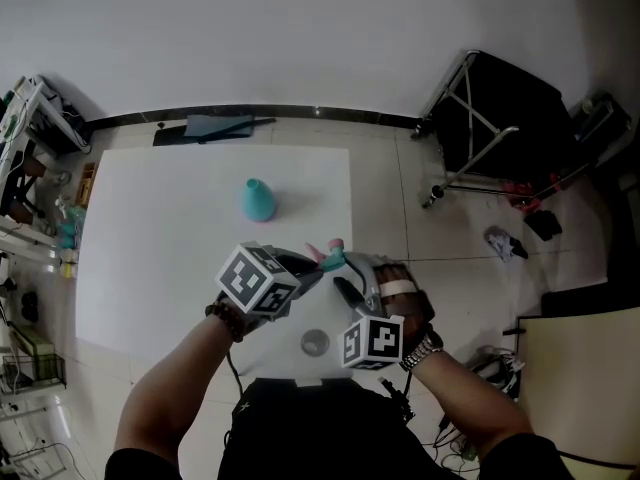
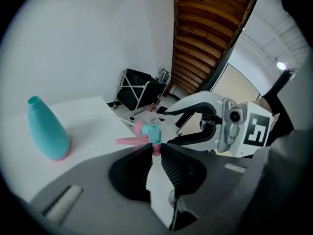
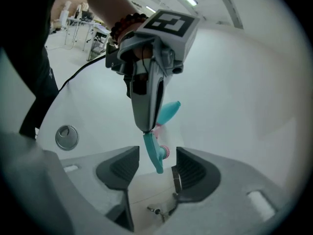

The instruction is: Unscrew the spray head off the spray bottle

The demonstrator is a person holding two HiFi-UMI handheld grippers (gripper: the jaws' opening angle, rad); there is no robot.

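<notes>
The teal spray bottle (image 1: 258, 200) stands upright and headless on the white table (image 1: 150, 268), far from both grippers; it also shows in the left gripper view (image 2: 46, 131) and the right gripper view (image 3: 169, 111). The spray head (image 1: 333, 255), teal with a pink trigger and collar, hangs in the air over the table's near right part. My left gripper (image 2: 155, 150) is shut on its pink lower stem. In the right gripper view the head (image 3: 154, 153) hangs between the jaws of my right gripper (image 3: 156, 161), which stand open with gaps on both sides.
A round metal disc (image 1: 314, 343) lies in the table surface near its front edge, below the grippers. A black folding cart (image 1: 500, 118) stands on the tiled floor at the right. Cluttered shelves (image 1: 30, 168) line the left side.
</notes>
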